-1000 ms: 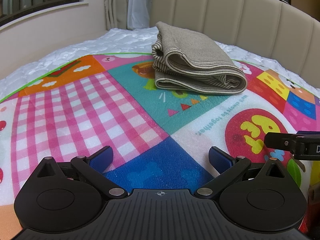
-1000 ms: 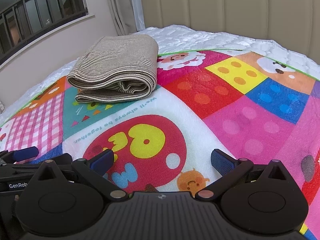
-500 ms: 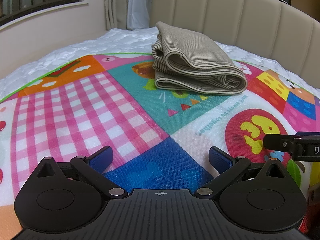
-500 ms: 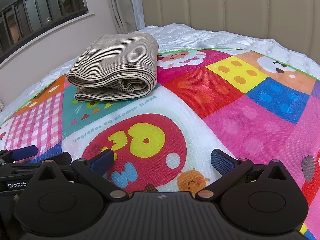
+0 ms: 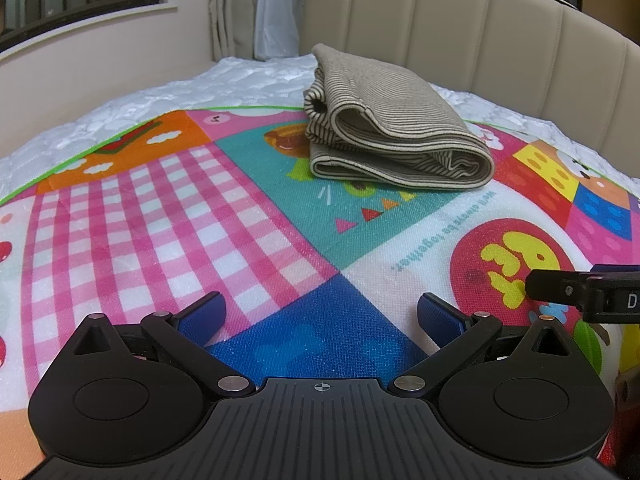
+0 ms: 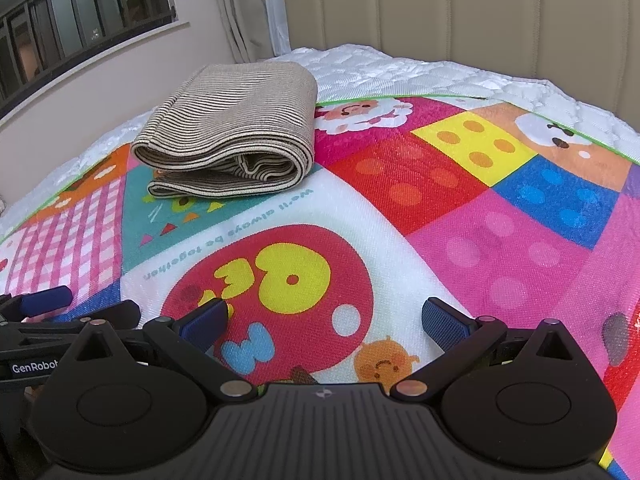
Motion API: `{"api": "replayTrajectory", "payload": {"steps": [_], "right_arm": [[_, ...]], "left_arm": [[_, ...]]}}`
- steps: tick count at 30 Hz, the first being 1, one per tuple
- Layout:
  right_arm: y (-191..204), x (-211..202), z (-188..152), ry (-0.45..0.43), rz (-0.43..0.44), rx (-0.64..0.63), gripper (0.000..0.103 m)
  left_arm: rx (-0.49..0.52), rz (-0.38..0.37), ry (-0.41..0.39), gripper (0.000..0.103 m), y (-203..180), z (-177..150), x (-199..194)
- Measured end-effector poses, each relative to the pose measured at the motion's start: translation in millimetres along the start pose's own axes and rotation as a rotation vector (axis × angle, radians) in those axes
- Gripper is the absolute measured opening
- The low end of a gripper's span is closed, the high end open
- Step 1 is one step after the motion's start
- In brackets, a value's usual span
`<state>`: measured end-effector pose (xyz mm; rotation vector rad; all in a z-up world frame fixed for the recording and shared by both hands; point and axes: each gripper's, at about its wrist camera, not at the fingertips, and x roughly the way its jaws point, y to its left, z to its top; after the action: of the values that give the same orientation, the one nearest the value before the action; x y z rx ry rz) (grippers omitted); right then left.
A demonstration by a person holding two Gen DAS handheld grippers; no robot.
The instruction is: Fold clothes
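Left hand-held gripper (image 5: pixel 322 314) is hovering low over the mat (image 5: pixel 132 232), jaws spread wide, nothing between the blue pads (image 5: pixel 202 316). Right hand-held gripper (image 6: pixel 326 320) is doing the same just beside it, jaws wide & empty; its tip is showing at the right edge of the left view, and the left one's pad is poking in at the left edge of the right view.

Mat is a bright kids' print w/ pink check, blue, teal, and a red circle w/ yellow shapes (image 6: pixel 276 276), lying on a bed w/ a white quilted mattress (image 6: pixel 400 76) showing past its green edge.

Further out, well apart from both grippers, a folded striped cloth (image 5: pixel 392 120) is sitting on the mat's far part, over the teal patch, its back end reaching the mat edge. It's beige w/ thin dark stripes, stacked in several layers. Long axis is running near-to-far, angled slightly; open layered ends are facing the cameras, rolled fold on its right side.

Behind: beige padded headboard (image 6: pixel 480 16), curtain (image 5: pixel 236 8) in the corner, barred window (image 6: pixel 60 24) on the left wall.
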<state>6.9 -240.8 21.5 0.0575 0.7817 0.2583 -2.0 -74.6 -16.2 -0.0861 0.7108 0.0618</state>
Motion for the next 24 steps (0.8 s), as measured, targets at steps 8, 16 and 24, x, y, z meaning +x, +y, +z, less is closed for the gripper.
{"api": "replayTrajectory", "payload": {"steps": [8, 16, 24], "right_arm": [[-2.0, -0.4, -0.2, 0.001, 0.005, 0.002, 0.103], [-1.5, -1.6, -0.7, 0.001, 0.008, 0.007, 0.103], [-1.5, -1.0, -0.3, 0.004, 0.008, 0.008, 0.103]], "left_arm": [[-0.002, 0.000, 0.000, 0.103, -0.1, 0.0, -0.5], [-0.003, -0.001, 0.002, 0.103, -0.5, 0.2, -0.1], [-0.004, -0.002, 0.003, 0.103, -0.3, 0.7, 0.2]]}}
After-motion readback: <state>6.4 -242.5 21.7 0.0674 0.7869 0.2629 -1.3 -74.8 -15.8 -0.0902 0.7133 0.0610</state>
